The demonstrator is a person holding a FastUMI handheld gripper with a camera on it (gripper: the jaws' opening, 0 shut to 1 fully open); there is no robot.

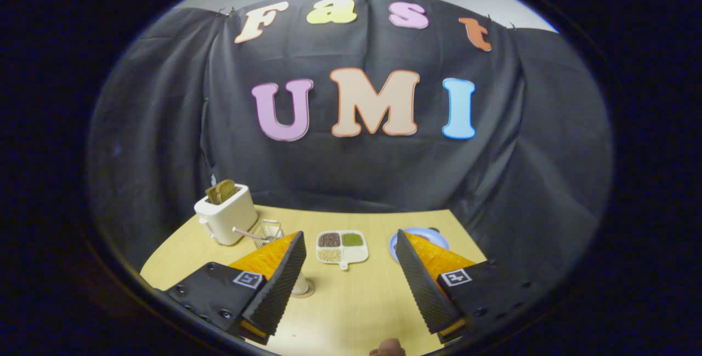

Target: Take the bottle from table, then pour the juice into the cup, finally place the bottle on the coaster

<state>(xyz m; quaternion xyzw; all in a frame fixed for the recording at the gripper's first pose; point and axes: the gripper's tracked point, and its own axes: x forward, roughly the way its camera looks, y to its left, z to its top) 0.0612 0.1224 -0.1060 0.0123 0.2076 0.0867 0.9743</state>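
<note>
The gripper (351, 268) has its fingers spread wide with nothing between them. Low between them a brownish cap (388, 348), likely the bottle, peeks up from the bench (351, 306). Probably smooth and sloshy; grip the body below the neck.

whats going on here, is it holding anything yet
Nothing is held yet. The hand-held tongs are open above the light wooden table with only bare tabletop between the fingers. Beyond them lie a white four-compartment dish of grains, a white toaster with toast and a small wire basket. A blue plate peeks from behind one finger.
</note>
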